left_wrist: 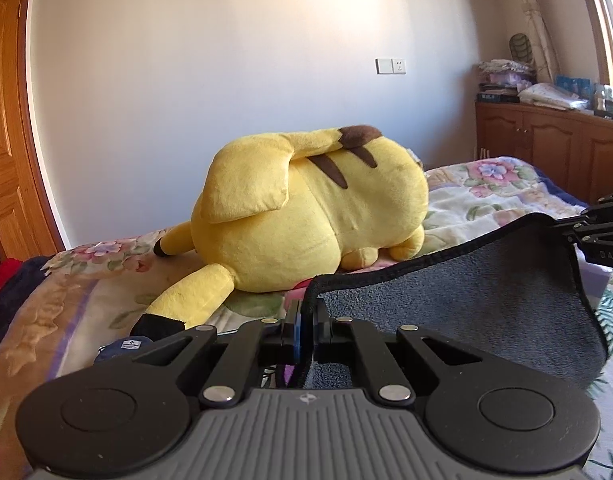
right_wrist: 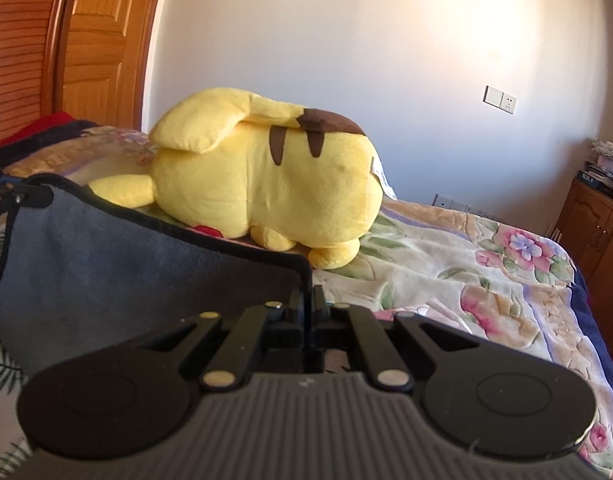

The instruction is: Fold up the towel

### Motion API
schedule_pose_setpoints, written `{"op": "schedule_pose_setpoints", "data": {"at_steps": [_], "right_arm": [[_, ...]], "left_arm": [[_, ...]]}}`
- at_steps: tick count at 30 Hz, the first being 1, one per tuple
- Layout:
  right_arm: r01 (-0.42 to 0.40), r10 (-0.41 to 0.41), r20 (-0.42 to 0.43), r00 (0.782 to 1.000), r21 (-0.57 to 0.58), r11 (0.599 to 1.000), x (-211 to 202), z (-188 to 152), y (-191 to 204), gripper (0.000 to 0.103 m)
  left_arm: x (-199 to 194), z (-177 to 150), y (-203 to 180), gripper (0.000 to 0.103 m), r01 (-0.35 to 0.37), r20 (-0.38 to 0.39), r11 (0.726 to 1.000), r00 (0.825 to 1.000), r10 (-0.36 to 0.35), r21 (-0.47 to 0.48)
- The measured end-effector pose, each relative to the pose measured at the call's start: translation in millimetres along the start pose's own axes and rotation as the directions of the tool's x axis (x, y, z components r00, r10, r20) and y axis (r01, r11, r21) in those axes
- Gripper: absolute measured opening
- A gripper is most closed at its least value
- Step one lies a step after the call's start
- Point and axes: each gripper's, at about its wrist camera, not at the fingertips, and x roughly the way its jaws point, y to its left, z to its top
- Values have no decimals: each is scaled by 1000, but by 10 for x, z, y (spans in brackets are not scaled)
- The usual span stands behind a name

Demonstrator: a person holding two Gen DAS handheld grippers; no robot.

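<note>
The left gripper (left_wrist: 306, 312) is pinching one corner of the towel (left_wrist: 466, 292) with its jaws closed, and the right gripper (right_wrist: 308, 300) is pinching the opposite corner the same way. Both are pointing toward the far side of the towel, holding its edge raised between them.

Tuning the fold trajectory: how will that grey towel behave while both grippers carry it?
Probably floppy: the towel sags between the left gripper and right gripper, each shut on a corner. Likely light, since thin corner pinches hold it up. The fuzzy pile suggests little slip, though it may drag on the bedspread and brush the plush toy.
</note>
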Motion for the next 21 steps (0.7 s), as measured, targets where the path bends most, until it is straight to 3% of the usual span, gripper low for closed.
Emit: {"op": "schedule_pose_setpoints", "data": {"at_steps": [15, 16, 17, 19, 21], "right_arm": [[7, -8, -84, 996, -18, 1000, 580, -240, 29, 4], [7, -9, -95, 995, -23, 1000, 615, -254, 41, 4], [11, -13, -108, 994, -23, 1000, 645, -267, 52, 4], [16, -17, -130, 991, -16, 1000, 683, -300, 63, 18], [12, -12, -137, 991, 1, 1000, 684, -332, 61, 55]], "left_arm": [[641, -301, -19, 0, -32, -81, 999, 996, 31, -17], [658, -328, -23, 4, -43, -83, 999, 996, 42, -19], [661, -355, -30, 21, -58, -84, 998, 995, 56, -20], [636, -388, -22, 39, -52, -76, 998, 996, 50, -26], [611, -395, -11, 44, -46, -77, 998, 996, 43, -32]]}}
